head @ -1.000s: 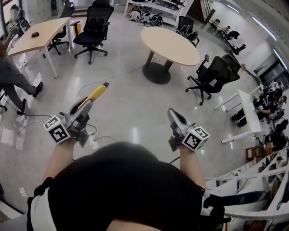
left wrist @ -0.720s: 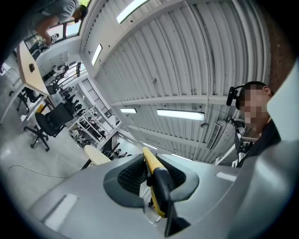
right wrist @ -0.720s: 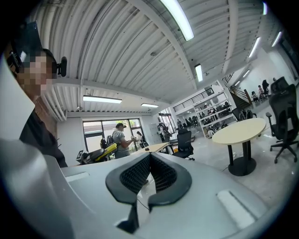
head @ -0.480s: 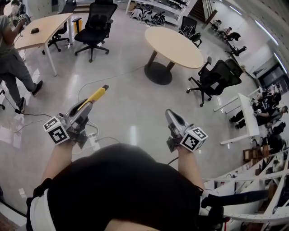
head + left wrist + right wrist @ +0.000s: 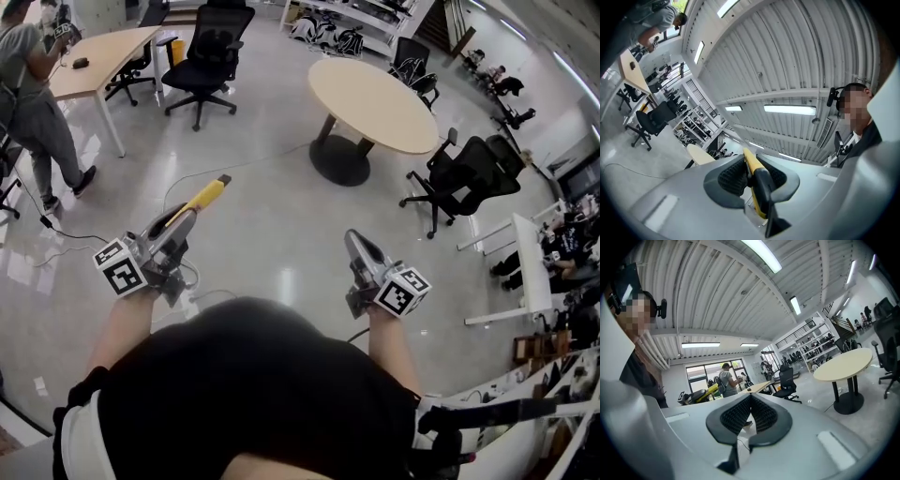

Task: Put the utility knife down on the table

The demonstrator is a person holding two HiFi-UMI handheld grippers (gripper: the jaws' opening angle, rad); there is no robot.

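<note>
While the yellow utility knife (image 5: 203, 197) is clamped between the pads of the left claw (image 5: 184, 221), its front end sticks out past the tips, in the air over the glossy floor (image 5: 272, 216). The right claw (image 5: 352, 240) is closed on nothing, pads meeting at the tips. A round table (image 5: 375, 94) stands well ahead, with a black office chair (image 5: 208, 42) farther left.

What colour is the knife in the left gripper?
Yellow utility knife with black trim; clearest in head view.
</note>
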